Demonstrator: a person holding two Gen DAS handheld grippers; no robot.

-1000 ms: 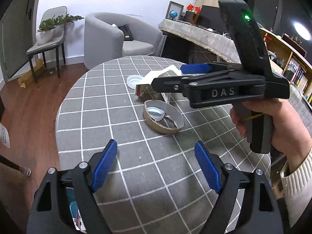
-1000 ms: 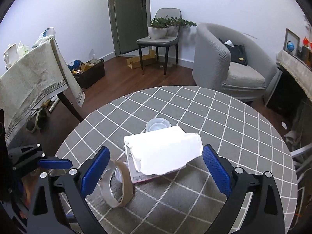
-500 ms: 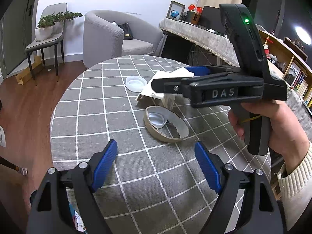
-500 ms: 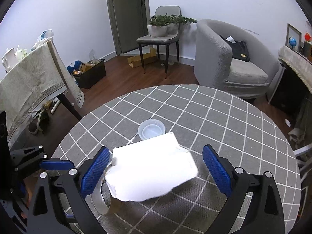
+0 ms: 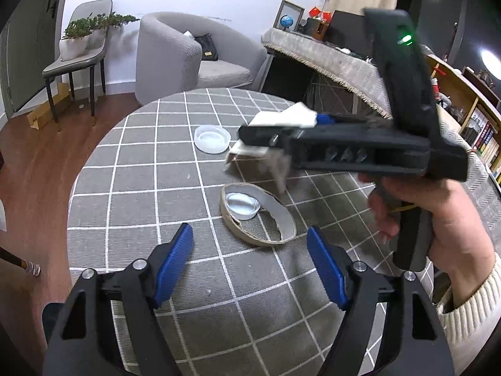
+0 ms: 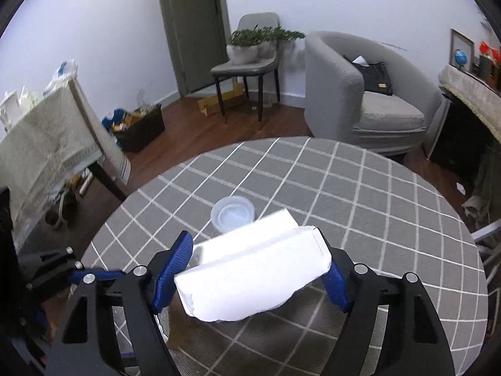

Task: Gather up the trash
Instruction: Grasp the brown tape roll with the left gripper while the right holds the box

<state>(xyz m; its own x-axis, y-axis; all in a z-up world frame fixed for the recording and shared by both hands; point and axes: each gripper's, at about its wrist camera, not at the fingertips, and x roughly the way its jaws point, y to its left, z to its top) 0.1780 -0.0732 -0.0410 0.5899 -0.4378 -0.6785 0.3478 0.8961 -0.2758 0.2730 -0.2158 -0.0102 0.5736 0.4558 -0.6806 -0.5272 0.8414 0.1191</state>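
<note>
A torn white carton (image 6: 250,279) sits crosswise between the blue pads of my right gripper (image 6: 253,246). The jaws are closing and both pads press on its ends. In the left wrist view the carton (image 5: 283,117) hangs above the table in that gripper (image 5: 281,131), with a flap drooping below it. A clear plastic lid (image 5: 212,139) lies on the checked tablecloth (image 5: 141,188). Nearer lies a torn brown paper ring (image 5: 286,225) with a small foil cup (image 5: 242,205) inside. My left gripper (image 5: 250,235) hovers just short of the ring, its jaws closing a little with nothing between them.
The round table drops off to wooden floor on the left. A grey armchair (image 6: 369,100) and a chair with a potted plant (image 6: 250,53) stand beyond it. A cloth-covered side table (image 6: 40,131) is at the left, shelves (image 5: 476,119) at the right.
My right gripper has closed on the white carton and lifted it off the table. The left gripper's jaws have narrowed slightly. The lid and paper ring stayed put.
</note>
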